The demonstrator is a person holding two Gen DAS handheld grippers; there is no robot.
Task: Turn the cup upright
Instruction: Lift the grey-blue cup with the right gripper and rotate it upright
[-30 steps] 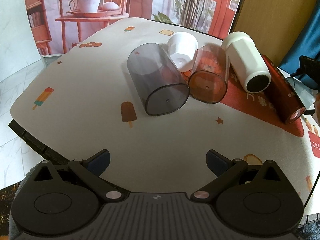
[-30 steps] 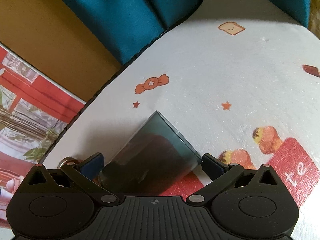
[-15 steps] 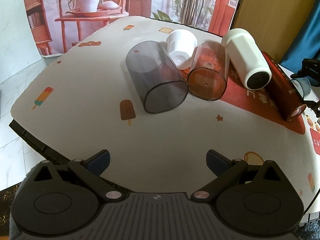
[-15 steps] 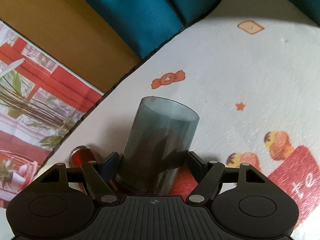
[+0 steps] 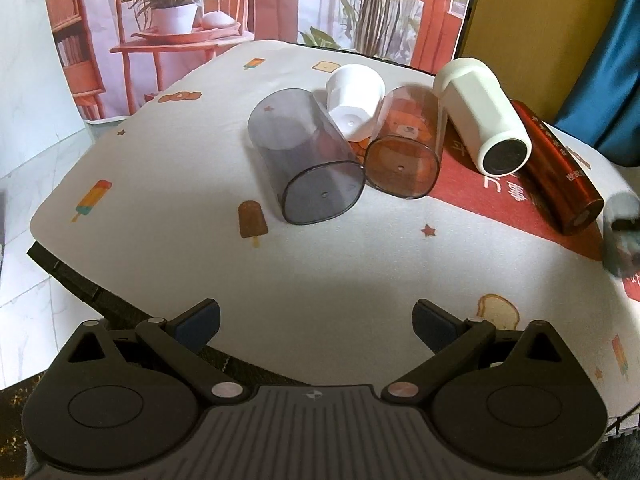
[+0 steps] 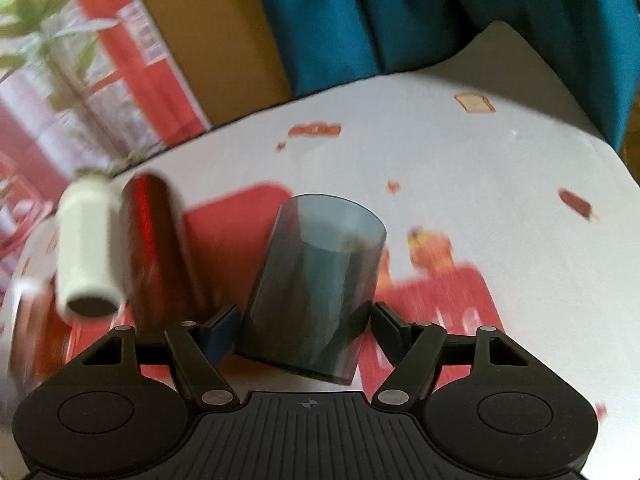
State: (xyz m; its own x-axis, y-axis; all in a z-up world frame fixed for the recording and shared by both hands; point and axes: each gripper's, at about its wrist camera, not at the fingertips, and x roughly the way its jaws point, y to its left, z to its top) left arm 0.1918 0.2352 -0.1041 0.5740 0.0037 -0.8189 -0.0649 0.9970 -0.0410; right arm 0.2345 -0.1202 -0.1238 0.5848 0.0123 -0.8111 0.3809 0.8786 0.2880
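My right gripper [image 6: 302, 320] is shut on a translucent blue-grey cup [image 6: 320, 280], held by its lower part with the open mouth pointing away and up, above the table. The same cup shows blurred at the right edge of the left wrist view [image 5: 622, 236]. My left gripper [image 5: 316, 320] is open and empty, low over the near table edge. Ahead of it several cups lie on their sides: a smoky grey cup [image 5: 308, 160], an amber cup [image 5: 404, 152], a small white cup [image 5: 356, 100], a white tumbler [image 5: 484, 120] and a dark red tumbler [image 5: 556, 164].
The round table wears a white cloth [image 5: 200, 160] with ice-cream and toast prints and a red patch [image 5: 500, 192]. The white tumbler [image 6: 86, 248] and dark red tumbler [image 6: 156, 252] lie just left of my right gripper. A blue curtain [image 6: 440, 12] hangs behind.
My right gripper closed on the blue-grey cup, lifted it and swung it from lying tilted to near upright, turning left so the tumblers came into view. The left gripper stayed put.
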